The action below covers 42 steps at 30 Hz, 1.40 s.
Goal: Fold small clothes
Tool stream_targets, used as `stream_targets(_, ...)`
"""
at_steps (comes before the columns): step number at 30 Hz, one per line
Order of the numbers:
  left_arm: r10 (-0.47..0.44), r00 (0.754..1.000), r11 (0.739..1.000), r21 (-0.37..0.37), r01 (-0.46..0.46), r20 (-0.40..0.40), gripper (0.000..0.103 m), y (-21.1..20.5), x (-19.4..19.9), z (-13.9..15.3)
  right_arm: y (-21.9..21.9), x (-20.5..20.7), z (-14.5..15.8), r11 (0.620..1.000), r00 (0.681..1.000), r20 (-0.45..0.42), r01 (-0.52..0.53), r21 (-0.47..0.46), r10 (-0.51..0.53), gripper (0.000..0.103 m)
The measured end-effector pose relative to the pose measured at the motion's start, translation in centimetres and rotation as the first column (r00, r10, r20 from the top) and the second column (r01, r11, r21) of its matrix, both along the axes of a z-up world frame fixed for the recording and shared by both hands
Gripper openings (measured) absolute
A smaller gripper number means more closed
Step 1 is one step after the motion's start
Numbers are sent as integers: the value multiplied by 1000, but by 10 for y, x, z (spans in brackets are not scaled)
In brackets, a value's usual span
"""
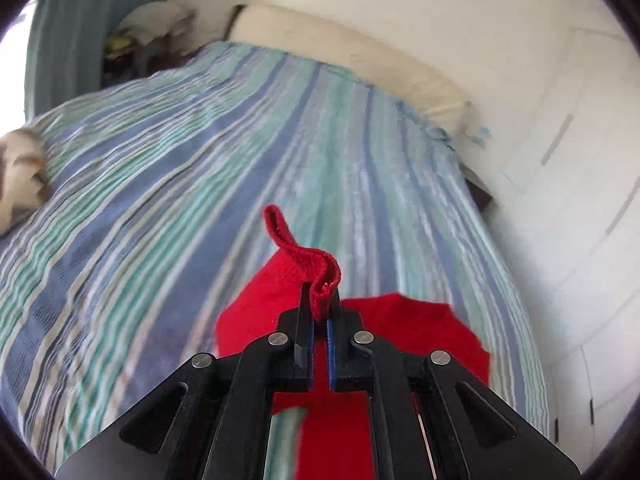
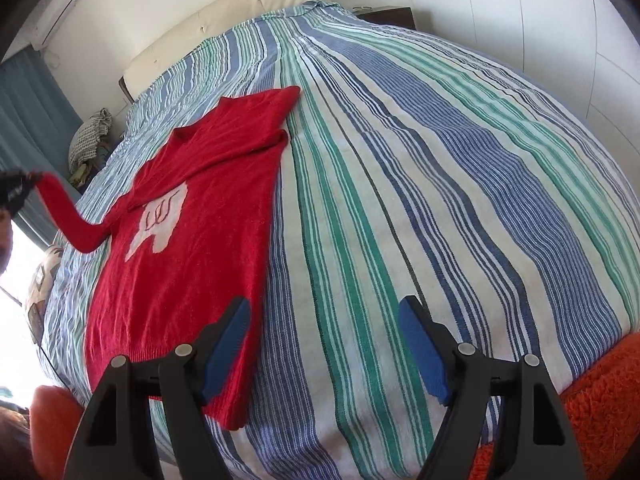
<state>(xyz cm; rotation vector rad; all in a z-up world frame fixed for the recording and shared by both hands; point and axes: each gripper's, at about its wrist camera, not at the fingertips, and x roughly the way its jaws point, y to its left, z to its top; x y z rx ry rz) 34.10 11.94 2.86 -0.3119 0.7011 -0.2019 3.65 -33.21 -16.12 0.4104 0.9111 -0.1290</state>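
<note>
The red sweater (image 2: pixel 192 240) is spread flat on the striped bedspread (image 2: pixel 420 200), with its long axis running from the hem near the right gripper (image 2: pixel 324 344) up toward the collar at about 12 o'clock in the right wrist view. One sleeve (image 2: pixel 68 216) is lifted off the bed at about 9 o'clock; its cuff (image 1: pixel 320 284) is clamped between the jaws of the left gripper (image 1: pixel 320 312), which are pressed together on the knit. The left gripper is therefore the nearer one to the part that must be moved, and it is judged that the coming move depends on this sleeve being carried across the body toward the middle. The other sleeve (image 2: pixel 256 120) is laid on the bed near the collar, at about 12 o'clock. The jaws of the right gripper are held wide apart and nothing is between them; its left finger hangs over the hem edge. The sweater looks soft and thin, with a pale motif (image 2: pixel 160 216) on the chest, and only small wrinkles are seen.
</note>
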Motion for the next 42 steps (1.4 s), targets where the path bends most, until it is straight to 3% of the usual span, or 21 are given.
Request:
stream_targets(3, -186, 981, 982, 18, 185, 51, 3, -102, 10, 23, -2, -2, 3, 1000, 1000, 16, 5, 13, -5, 76)
stream_targets(5, -280, 958, 959, 51, 277, 62, 4, -167, 9, 21, -5, -4, 3, 1000, 1000, 21, 16, 23, -16, 76)
stream_targets(6, -325, 945, 945, 69, 321, 48, 10, -196, 7, 13, -7, -5, 3, 999, 999, 22, 22, 27, -23, 76)
stream_targets(8, -382, 923, 917, 107, 384, -40, 49, -242, 6, -16, -11, -6, 3, 999, 999, 23, 35, 40, -36, 76)
stream_targets(9, -380, 921, 910, 141, 389, -91, 81, -258, 2, -36, -13, -6, 4, 998, 999, 23, 42, 46, -43, 76)
stream_targets(10, -380, 918, 902, 176, 395, -111, 83, -265, -9, -54, -15, -7, 4, 997, 998, 24, 48, 53, -49, 76)
stream_targets(12, -419, 897, 866, 235, 441, -140, 80, -264, -31, -85, -18, -7, 3, 996, 998, 26, 56, 69, -58, 76)
stream_targets(14, -418, 894, 845, 293, 448, -161, 78, -237, -52, -110, -21, -7, 2, 995, 998, 25, 58, 86, -60, 76)
stream_targets(16, -370, 914, 849, 340, 405, -165, 78, -193, -72, -124, -23, -6, -2, 993, 998, 17, 58, 103, -60, 76)
stream_targets(19, -242, 955, 875, 386, 292, -173, 77, -118, -86, -142, -26, -2, -8, 990, 998, -2, 66, 127, -66, 76)
stream_targets(23, -175, 963, 866, 434, 249, -203, 76, -56, -91, -163, -27, 4, -17, 987, 997, -29, 75, 145, -72, 76)
stream_targets(28, -220, 957, 838, 466, 285, -190, 76, -67, -82, -184, -23, 6, -19, 990, 997, -38, 73, 119, -69, 76)
stream_targets(33, -138, 977, 822, 531, 205, -164, 76, -83, -40, -206, -19, 7, -19, 992, 997, -39, 75, 100, -71, 76)
stream_targets(35, -126, 982, 831, 525, 183, -143, 48, -81, -29, -208, -18, 7, -20, 993, 997, -42, 72, 88, -69, 76)
stream_targets(36, -144, 977, 858, 473, 203, -158, 7, -76, -26, -210, -17, 8, -20, 994, 997, -44, 70, 83, -67, 76)
stream_targets(38, -119, 982, 892, 419, 172, -149, 6, -65, -27, -212, -17, 9, -21, 994, 997, -47, 70, 78, -67, 76)
stream_targets(42, -108, 983, 908, 389, 158, -148, 5, -60, -34, -221, -17, 11, -22, 995, 997, -52, 69, 75, -65, 76)
